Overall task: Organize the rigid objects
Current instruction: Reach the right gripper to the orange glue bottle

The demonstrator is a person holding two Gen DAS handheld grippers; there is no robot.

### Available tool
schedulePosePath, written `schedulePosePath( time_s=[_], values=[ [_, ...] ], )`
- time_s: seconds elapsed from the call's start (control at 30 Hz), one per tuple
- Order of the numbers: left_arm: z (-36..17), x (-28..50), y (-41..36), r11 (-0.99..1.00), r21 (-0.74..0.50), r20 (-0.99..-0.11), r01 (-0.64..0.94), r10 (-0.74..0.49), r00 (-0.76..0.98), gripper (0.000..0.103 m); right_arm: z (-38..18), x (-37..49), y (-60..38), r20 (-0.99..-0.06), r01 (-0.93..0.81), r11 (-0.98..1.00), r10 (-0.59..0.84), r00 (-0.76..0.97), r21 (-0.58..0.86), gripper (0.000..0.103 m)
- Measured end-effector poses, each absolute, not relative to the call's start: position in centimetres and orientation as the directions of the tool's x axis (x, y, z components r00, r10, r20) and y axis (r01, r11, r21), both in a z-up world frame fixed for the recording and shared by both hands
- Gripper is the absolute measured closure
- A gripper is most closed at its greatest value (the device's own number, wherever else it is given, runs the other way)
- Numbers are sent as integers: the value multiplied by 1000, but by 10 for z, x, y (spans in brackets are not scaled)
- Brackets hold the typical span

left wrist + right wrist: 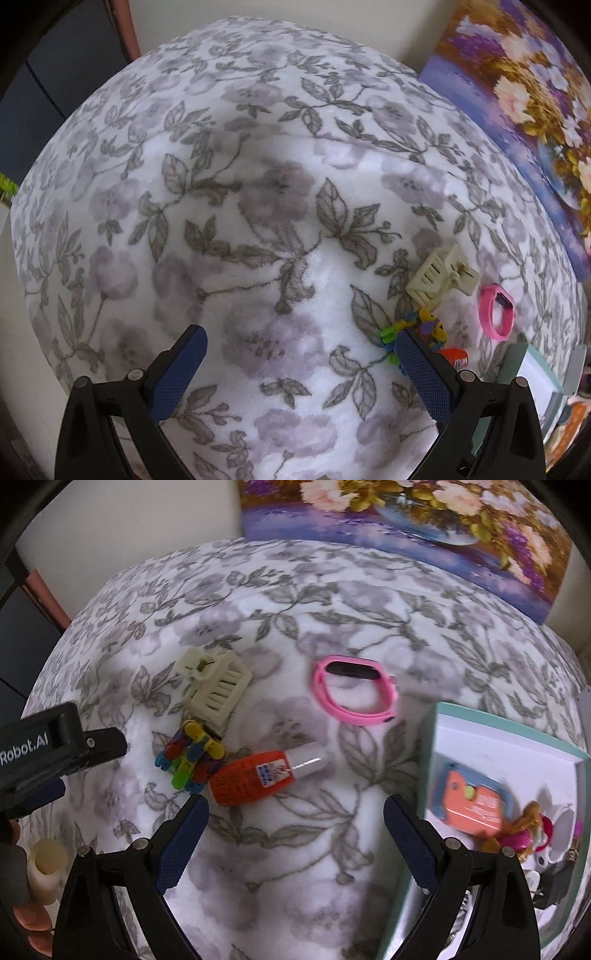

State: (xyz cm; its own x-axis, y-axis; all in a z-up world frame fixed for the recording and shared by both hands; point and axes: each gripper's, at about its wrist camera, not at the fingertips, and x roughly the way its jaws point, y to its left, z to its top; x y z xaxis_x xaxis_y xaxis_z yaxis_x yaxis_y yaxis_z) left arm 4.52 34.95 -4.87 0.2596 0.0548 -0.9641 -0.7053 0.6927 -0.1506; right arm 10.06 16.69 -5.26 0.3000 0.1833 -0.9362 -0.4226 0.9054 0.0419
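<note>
Both sets of jaws stand spread with nothing between them: the right gripper [293, 812] hovers over the flowered cloth [295, 849] just short of the orange bottle [255, 773], and the left gripper [301, 347] hangs over bare cloth, its right finger close beside the heap of coloured clips [417, 328]. Four things wait loose on the cloth: the bottle, the clips [192, 758] touching it, the cream hair claw [214, 686] just beyond, and the pink band [354, 690] nearer the teal box [424, 760], which already holds several items. The likeliest slip, I judge, is at the bottle. It lies on its side on soft plush, with a smooth pale cap, so a pinch across the round body could squirt it sideways or roll it into the clips. A grab that reaches too far could also snag the clip heap and drag it along. The box wall stands close to the right finger; a hasty swing could knock it.
</note>
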Motion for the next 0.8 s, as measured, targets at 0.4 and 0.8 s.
schedulePosePath(
  time_s=[0.4,0.8],
  values=[
    [-57,47,362,656,-172,-967,-735,31,253,0,-76,111,185,-943,-452,892,166,289,19,7],
    [-64,50,364,656,-168,-971,-736,18,238,0,-84,114,198,-933,-485,874,153,326,-26,7]
  ],
)
